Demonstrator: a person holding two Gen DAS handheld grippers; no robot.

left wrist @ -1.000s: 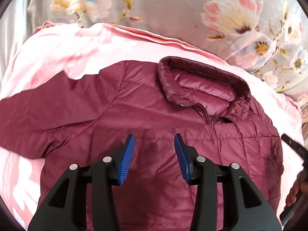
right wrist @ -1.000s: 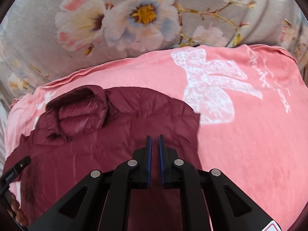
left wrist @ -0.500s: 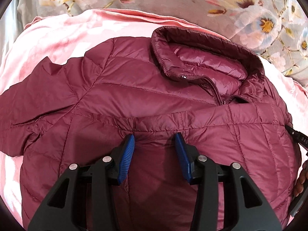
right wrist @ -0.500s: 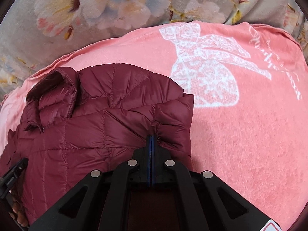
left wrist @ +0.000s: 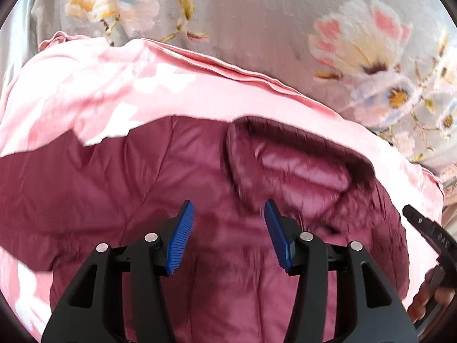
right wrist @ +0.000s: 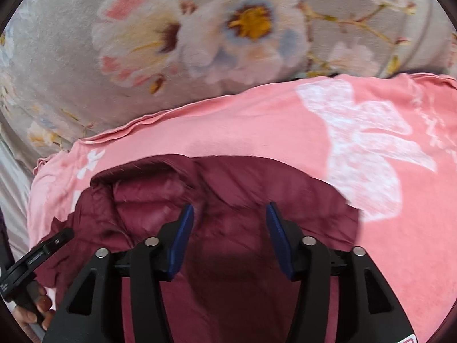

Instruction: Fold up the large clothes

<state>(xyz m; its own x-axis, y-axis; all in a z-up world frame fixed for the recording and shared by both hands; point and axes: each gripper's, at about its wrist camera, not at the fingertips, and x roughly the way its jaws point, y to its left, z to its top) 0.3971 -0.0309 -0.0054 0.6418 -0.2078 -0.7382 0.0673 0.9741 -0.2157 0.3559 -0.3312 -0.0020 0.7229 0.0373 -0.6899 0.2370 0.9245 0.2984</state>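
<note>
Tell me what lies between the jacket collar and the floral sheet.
Only a strip of the pink blanket separates the jacket collar from the floral sheet; both wrist views show it.

Motion blur smears the maroon jacket (left wrist: 160, 188) in both wrist views, so its quilting and the zip below the collar (left wrist: 300, 168) cannot be read. Its hem runs off the bottom edge, hidden behind the left gripper (left wrist: 228, 234) and the right gripper (right wrist: 230, 240). The pink blanket (right wrist: 257, 131) is cut off at the sides.
</note>
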